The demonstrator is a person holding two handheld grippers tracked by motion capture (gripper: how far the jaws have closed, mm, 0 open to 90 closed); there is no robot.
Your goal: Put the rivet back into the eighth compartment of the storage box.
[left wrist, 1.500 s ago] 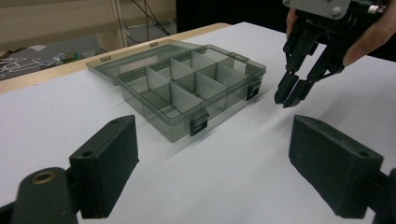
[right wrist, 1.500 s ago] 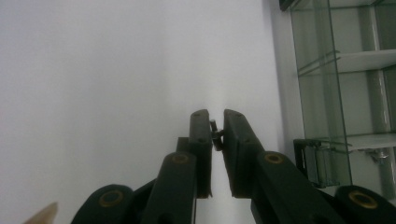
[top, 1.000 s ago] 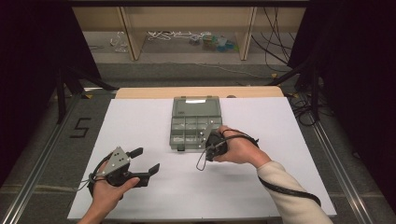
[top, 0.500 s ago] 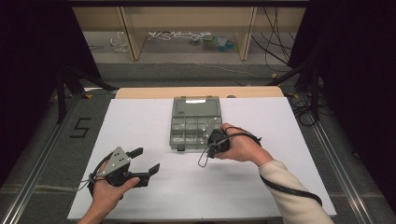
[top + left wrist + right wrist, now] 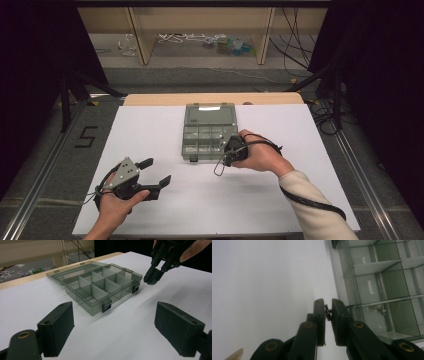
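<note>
Smoked clear plastic box [image 5: 209,131], lid open, mid-table on the white sheet [image 5: 150,125]: light, stiff, slick, probably best gripped by a wall; right gripper [image 5: 327,310] pinches a small metal screw [image 5: 327,312] at the box's corner, left gripper [image 5: 113,322] gapes empty.

The small metal piece [image 5: 327,312] pinched in the right tongs [image 5: 327,315] is too tiny to identify.

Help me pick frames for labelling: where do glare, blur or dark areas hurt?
High view: dark surroundings, evenly lit table. Left gripper view: organizer box sharp, near left gripper soft. Right gripper view: reflections on the box's clear dividers; right gripper blurred, pinching a small metal piece.
</note>
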